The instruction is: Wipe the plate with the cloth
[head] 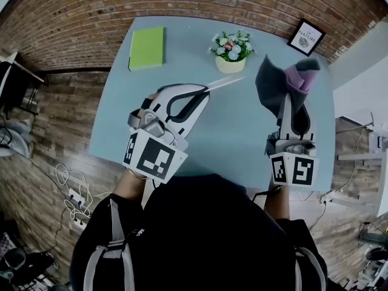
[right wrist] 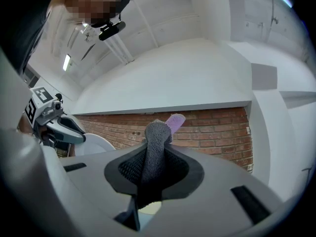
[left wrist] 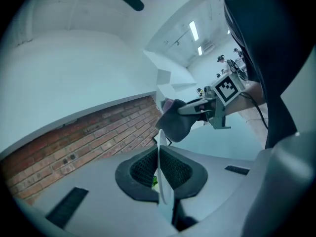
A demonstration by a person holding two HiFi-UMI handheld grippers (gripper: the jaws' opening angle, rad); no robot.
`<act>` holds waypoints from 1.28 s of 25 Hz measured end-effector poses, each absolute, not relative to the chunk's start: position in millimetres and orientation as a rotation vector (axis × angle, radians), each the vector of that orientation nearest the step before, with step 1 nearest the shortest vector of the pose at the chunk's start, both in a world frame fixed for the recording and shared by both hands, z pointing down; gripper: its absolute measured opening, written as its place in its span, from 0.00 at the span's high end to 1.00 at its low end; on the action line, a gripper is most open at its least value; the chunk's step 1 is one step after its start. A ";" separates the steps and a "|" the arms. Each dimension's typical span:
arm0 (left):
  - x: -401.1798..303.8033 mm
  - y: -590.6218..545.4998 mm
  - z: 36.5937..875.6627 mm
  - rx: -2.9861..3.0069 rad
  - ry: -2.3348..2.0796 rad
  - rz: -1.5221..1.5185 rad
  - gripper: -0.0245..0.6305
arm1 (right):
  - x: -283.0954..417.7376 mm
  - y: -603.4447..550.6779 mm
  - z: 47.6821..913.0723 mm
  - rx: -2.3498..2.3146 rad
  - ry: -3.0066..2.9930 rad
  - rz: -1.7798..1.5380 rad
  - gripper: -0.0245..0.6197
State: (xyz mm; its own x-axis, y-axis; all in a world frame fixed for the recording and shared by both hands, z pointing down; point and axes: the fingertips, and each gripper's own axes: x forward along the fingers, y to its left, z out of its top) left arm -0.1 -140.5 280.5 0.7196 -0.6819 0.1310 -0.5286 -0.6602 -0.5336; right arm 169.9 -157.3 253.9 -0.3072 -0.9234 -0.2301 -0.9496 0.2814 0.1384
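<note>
From the head view, the left tongs [head: 204, 93] are shut tight on the rim of a white plate [head: 225, 82]. The plate is up in the air over the light blue table [head: 242, 141]. It is turned on its side, so it looks like a thin white line. The right tongs [head: 287, 99] pinch a grey cloth [head: 274, 85] with a purple bit at the top. The cloth sticks up, close to the plate, with a small gap between them. A green book [head: 147, 48], a pot of flowers [head: 231, 53] and a little framed picture [head: 306, 37] sit at the far side of the table, by the brick wall [head: 182, 2].

In the left gripper view, the plate stands thin between the two black pads, which press on it from both sides. The cloth and the right tongs show just past it.

In the right gripper view, the pads squeeze the grey cloth, and its purple tip pokes out above. The plate and the left tongs show at the left.
</note>
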 end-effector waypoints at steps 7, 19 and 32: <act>13.6 -119.4 291.3 -2.198 0.776 -0.640 0.93 | 169.8 -143.8 255.1 -1.737 2.435 0.320 0.87; 34.8 -76.3 304.6 -1.882 0.478 -0.751 0.93 | 171.6 -104.2 230.4 -1.520 2.370 0.203 0.87; 59.7 -53.3 278.5 -1.669 0.356 -0.607 0.93 | 118.3 -66.2 188.1 -1.231 2.415 0.302 0.87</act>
